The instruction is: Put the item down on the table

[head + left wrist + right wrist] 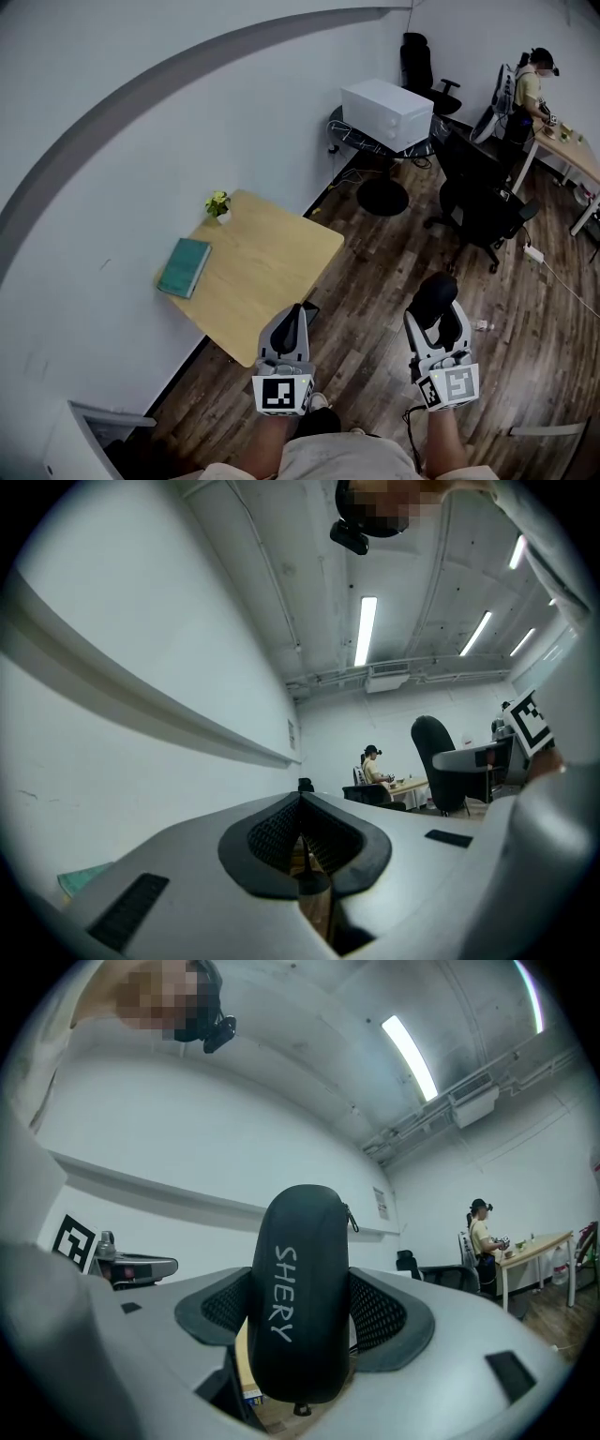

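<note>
Not yet done: the black case (300, 1293) is clamped upright in the right claw (438, 323), at lower right of the head view, above the plank floor (375, 272) and well apart from the counter (272, 272) left of centre. The case is a smooth, rounded oval shell with a zipper and white lettering. The left claw (292, 328), lower centre, is pressed together on nothing. The counter is pale, square wood, bearing a teal book (184, 267) and a small green plant (217, 203).

My left grey plastic gripper (293, 319) and right grey plastic gripper (439, 314) each have black mesh-textured pads (267, 841) and a white cube (281, 394) with black square markers.
</note>
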`<state>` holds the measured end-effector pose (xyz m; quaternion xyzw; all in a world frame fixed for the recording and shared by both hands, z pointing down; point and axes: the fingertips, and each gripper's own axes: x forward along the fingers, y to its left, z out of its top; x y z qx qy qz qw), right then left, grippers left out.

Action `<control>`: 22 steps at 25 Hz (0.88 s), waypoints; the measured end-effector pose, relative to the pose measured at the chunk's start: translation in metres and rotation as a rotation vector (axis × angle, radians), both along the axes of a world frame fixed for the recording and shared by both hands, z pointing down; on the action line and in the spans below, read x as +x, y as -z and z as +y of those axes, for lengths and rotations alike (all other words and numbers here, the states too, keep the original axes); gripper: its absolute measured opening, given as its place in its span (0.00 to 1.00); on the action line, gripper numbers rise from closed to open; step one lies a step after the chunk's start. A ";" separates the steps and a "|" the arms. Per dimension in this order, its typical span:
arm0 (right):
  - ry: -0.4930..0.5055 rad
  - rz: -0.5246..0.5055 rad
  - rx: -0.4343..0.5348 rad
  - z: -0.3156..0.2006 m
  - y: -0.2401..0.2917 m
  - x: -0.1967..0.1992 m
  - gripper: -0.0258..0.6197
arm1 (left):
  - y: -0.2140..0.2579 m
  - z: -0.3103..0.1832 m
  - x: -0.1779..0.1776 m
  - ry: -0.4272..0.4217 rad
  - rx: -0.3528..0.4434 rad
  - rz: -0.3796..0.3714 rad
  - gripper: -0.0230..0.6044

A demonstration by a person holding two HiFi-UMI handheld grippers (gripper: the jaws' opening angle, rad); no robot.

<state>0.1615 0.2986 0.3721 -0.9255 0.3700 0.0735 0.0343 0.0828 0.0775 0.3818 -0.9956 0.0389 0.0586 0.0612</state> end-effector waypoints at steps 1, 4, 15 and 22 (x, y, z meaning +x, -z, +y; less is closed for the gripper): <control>0.002 0.005 -0.006 -0.011 0.001 0.004 0.56 | -0.001 -0.011 0.005 0.002 -0.004 -0.002 0.05; 0.009 0.016 -0.020 -0.043 0.005 0.015 0.56 | -0.001 -0.042 0.017 0.007 -0.009 -0.006 0.05; 0.054 0.022 -0.051 -0.162 0.006 0.045 0.56 | -0.011 -0.153 0.040 0.058 -0.026 -0.024 0.05; 0.134 0.028 -0.065 -0.235 0.010 0.050 0.56 | -0.013 -0.214 0.030 0.139 -0.041 -0.038 0.05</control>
